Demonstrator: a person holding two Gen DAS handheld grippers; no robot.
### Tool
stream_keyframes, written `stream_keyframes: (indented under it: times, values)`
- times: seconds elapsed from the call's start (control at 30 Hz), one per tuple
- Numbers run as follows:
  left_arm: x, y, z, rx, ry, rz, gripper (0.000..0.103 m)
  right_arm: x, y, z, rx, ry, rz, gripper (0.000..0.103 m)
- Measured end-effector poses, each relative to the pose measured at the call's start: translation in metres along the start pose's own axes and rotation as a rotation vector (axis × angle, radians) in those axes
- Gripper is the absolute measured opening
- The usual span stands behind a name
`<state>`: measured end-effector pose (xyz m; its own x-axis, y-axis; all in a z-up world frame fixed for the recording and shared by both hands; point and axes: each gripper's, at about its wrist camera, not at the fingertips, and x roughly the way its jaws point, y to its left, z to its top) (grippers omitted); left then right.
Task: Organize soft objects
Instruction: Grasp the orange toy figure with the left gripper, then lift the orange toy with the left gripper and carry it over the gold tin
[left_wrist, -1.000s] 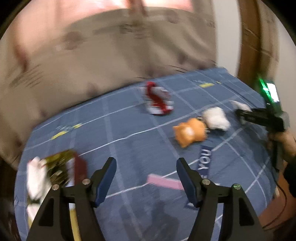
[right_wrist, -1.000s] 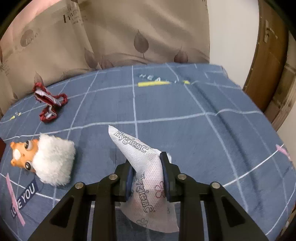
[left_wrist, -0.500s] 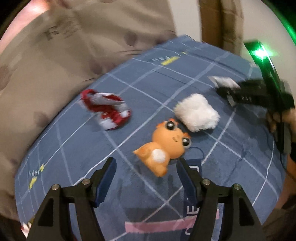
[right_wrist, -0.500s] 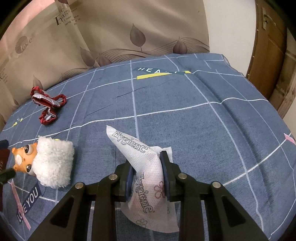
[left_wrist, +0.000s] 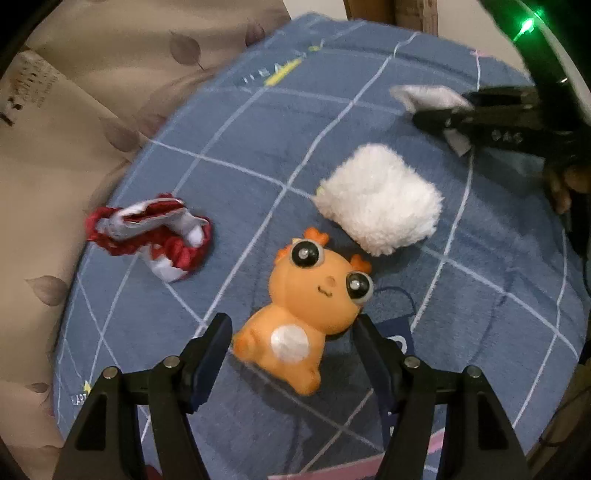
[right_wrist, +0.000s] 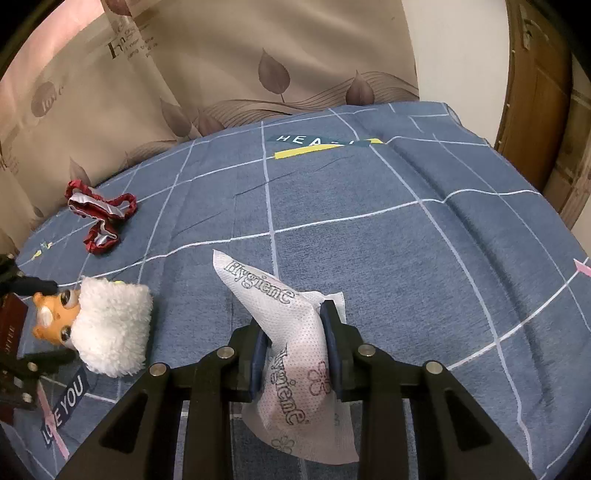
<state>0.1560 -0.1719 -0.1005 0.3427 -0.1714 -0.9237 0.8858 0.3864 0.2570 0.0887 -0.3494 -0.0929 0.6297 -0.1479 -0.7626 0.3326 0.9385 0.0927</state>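
- Orange toy (left_wrist: 314, 295), a soft big-eyed creature, lies on its back on the blue checked bedspread (left_wrist: 258, 122), its lower body between the spread fingers of the left gripper (left_wrist: 291, 343).
- Left gripper is released, jaws wide on either side of the toy's body, neither pad clearly touching it.
- White fluffy pad (left_wrist: 380, 199) lies just behind the toy's head, touching or nearly so; I cannot tell which.
- Red and white scrunched fabric (left_wrist: 155, 236) lies apart to the left, near the bed's edge by the beige leaf-print curtain (left_wrist: 92, 92).
- Right gripper (right_wrist: 295, 339) is clenched on a white "Hygiene" printed tissue packet (right_wrist: 291, 332), which sticks out ahead of and behind the fingers, low over the bedspread.
- Likely step: picking up the orange toy with the left gripper.
- To do it well, I would centre the jaws on the round belly rather than the legs, lower until the pads bracket the widest part, then close gently; the toy looks squashy and could squirt out.
- Keep clear of the fluffy pad so it is not dragged along.
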Motion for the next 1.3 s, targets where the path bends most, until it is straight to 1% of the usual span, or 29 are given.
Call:
stream_keyframes:
  times: [0.07, 0.13, 0.23, 0.3, 0.33, 0.37, 0.57, 0.67, 0.83, 0.97, 1.17, 1.3]
  values:
    - [0.004, 0.000, 0.002, -0.012, -0.005, -0.003, 0.072, 0.000, 0.000, 0.000, 0.002, 0.000, 0.003, 0.027]
    - [0.006, 0.003, 0.003, -0.059, -0.010, -0.037, 0.072, 0.000, -0.001, 0.000, 0.004, 0.000, 0.007, 0.028]
    - [0.010, 0.005, 0.003, -0.102, -0.014, -0.058, 0.071, 0.000, 0.000, 0.000, 0.000, 0.001, 0.006, 0.029]
    - [0.010, 0.007, 0.001, -0.139, -0.021, -0.078, 0.065, 0.000, 0.000, 0.000, 0.002, 0.001, 0.007, 0.029]
    - [0.009, 0.007, 0.000, -0.153, -0.029, -0.085, 0.058, 0.000, -0.001, 0.000, 0.005, 0.000, 0.010, 0.029]
    - [0.009, 0.009, 0.000, -0.161, -0.034, -0.092, 0.058, 0.000, -0.001, 0.000, 0.006, 0.000, 0.012, 0.029]
    - [0.000, 0.009, -0.006, -0.208, -0.081, -0.078, 0.052, -0.001, -0.002, 0.000, 0.011, 0.000, 0.018, 0.029]
    - [-0.008, 0.011, -0.012, -0.243, -0.099, -0.082, 0.048, -0.001, -0.002, 0.001, 0.011, 0.000, 0.018, 0.029]
    - [-0.011, 0.014, -0.018, -0.290, -0.100, -0.055, 0.047, -0.002, -0.001, 0.001, 0.014, 0.000, 0.021, 0.029]
    - [-0.017, 0.016, -0.028, -0.341, -0.110, -0.055, 0.047, -0.002, -0.002, 0.001, 0.015, 0.000, 0.022, 0.029]
    - [-0.034, 0.026, -0.044, -0.453, -0.169, -0.086, 0.047, -0.002, -0.002, 0.001, 0.015, 0.000, 0.022, 0.029]
    - [-0.047, 0.027, -0.053, -0.490, -0.199, -0.061, 0.047, -0.002, -0.002, 0.001, 0.016, 0.000, 0.022, 0.029]
